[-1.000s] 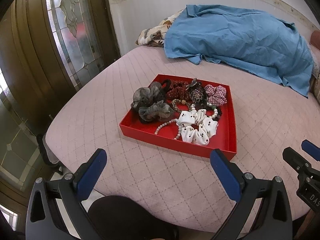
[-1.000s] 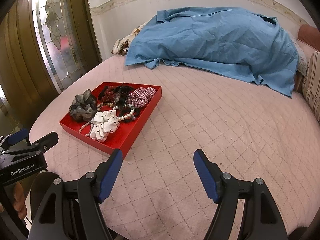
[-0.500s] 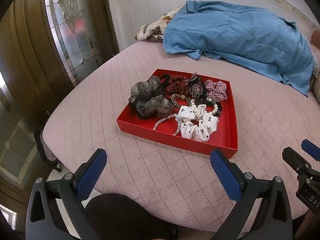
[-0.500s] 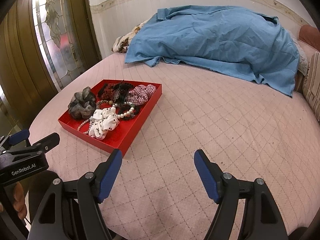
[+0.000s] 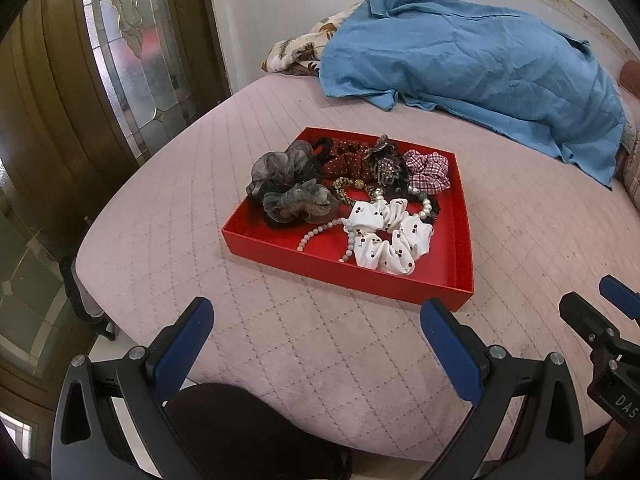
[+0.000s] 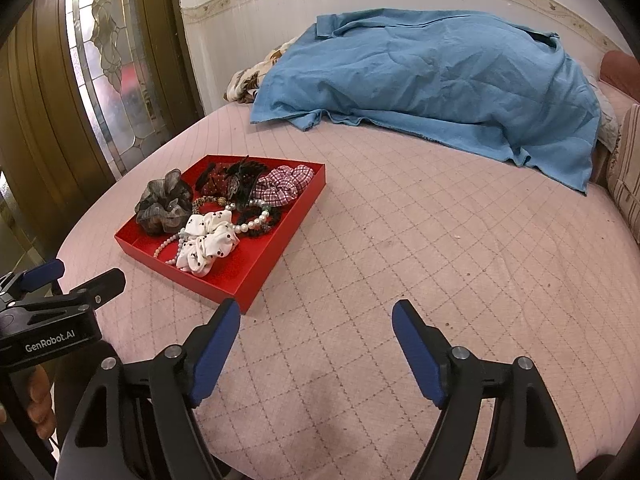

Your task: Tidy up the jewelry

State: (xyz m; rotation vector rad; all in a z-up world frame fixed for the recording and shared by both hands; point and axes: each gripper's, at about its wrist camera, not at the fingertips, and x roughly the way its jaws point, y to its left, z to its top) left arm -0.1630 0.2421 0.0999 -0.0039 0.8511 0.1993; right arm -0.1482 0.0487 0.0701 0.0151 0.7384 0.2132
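A shallow red tray (image 5: 460, 240) lies on the pink quilted bed; it also shows in the right wrist view (image 6: 276, 240). It holds a grey scrunchie (image 5: 286, 188), a white dotted scrunchie (image 5: 390, 236), a red checked scrunchie (image 5: 426, 170), dark hair pieces (image 5: 384, 164) and pearl bead strands (image 5: 320, 234). My left gripper (image 5: 316, 336) is open and empty, just short of the tray's near edge. My right gripper (image 6: 316, 340) is open and empty over bare quilt, to the right of the tray's near corner.
A crumpled blue sheet (image 5: 472, 68) covers the far side of the bed, with a patterned pillow (image 5: 296, 54) at its left. A wooden door with leaded glass (image 5: 132, 52) stands left of the bed. The bed edge (image 5: 120, 320) drops off near my left gripper.
Both grippers have moved forward toward the tray, which now sits larger and lower in both views. Both grippers stay open.
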